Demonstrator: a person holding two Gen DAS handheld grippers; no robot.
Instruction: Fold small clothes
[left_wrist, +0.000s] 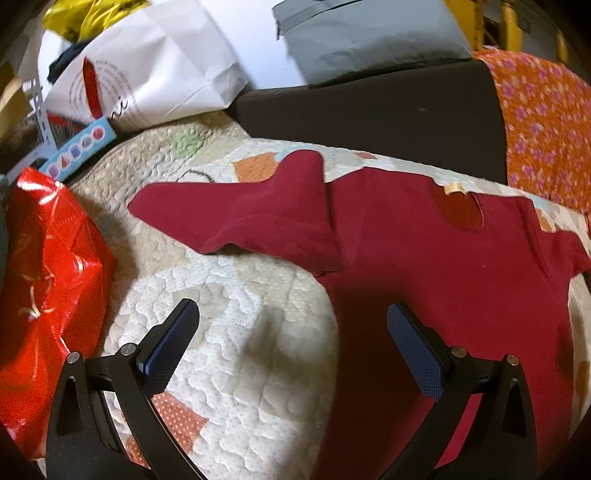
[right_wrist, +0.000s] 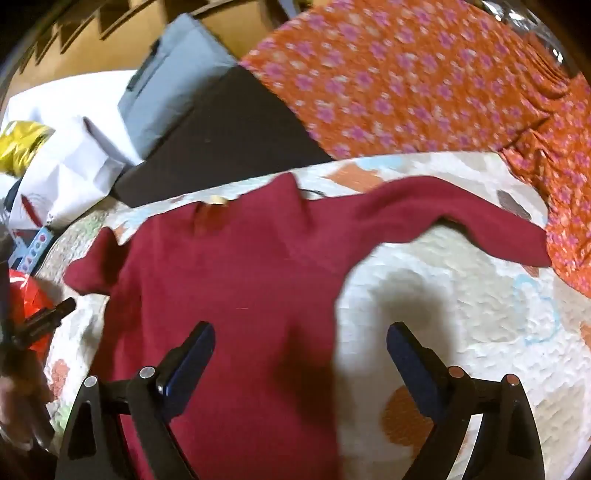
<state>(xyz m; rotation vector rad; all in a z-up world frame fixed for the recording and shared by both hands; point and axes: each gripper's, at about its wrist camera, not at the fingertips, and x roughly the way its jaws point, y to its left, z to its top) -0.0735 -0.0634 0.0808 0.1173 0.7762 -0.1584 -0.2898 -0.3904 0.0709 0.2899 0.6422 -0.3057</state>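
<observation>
Dark red and soft-looking, the small long-sleeved top (left_wrist: 424, 258) lies spread flat on a cream quilted cover (left_wrist: 236, 325) printed with orange and pale blue shapes, its neck with a pale label (left_wrist: 455, 189) turned toward the far edge. In the left wrist view one sleeve (left_wrist: 236, 214) reaches out to the left and is creased over on itself near the shoulder; in the right wrist view the other sleeve (right_wrist: 454, 221) stretches right, its cuff ending just beside an orange cloth with pink flowers (right_wrist: 424, 85). The left gripper (left_wrist: 293, 325) hovers above the cover at the top's left edge, its jaws spread wide with nothing between them, one blue pad over the bare quilt and the other over the red fabric. The right gripper (right_wrist: 301, 345) is likewise wide open and empty, straddling the top's right edge. At the left rim of the right wrist view a finger of the left gripper shows, with part of a hand (right_wrist: 14, 406) below it. Beyond the quilt sits a dark block (left_wrist: 369, 110) with a grey bag (left_wrist: 369, 40) on it, and a white paper bag (left_wrist: 155, 70) beside that. A crinkled red plastic bag (left_wrist: 48, 295) lies left of the quilt, near a light blue box (left_wrist: 77, 147).
</observation>
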